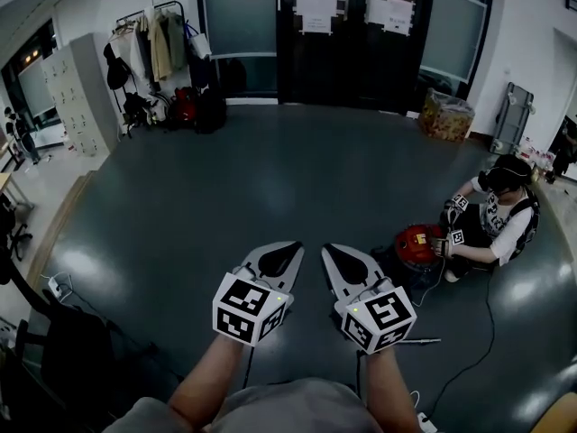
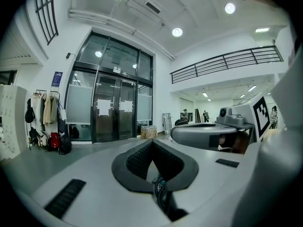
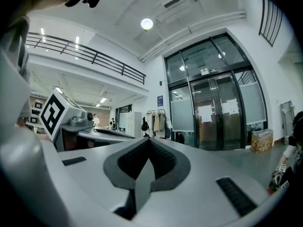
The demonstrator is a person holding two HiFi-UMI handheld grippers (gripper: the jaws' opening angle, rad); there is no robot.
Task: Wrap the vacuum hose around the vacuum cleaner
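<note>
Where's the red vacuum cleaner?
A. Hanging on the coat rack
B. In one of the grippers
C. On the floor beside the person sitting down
C: the red vacuum cleaner sits on the floor right beside the seated person, away from the left gripper and right gripper, which are both shut on nothing.

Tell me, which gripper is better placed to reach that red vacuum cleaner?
Right, probably. The red vacuum cleaner lies nearer the right gripper than the left gripper. Both are shut, empty.
</note>
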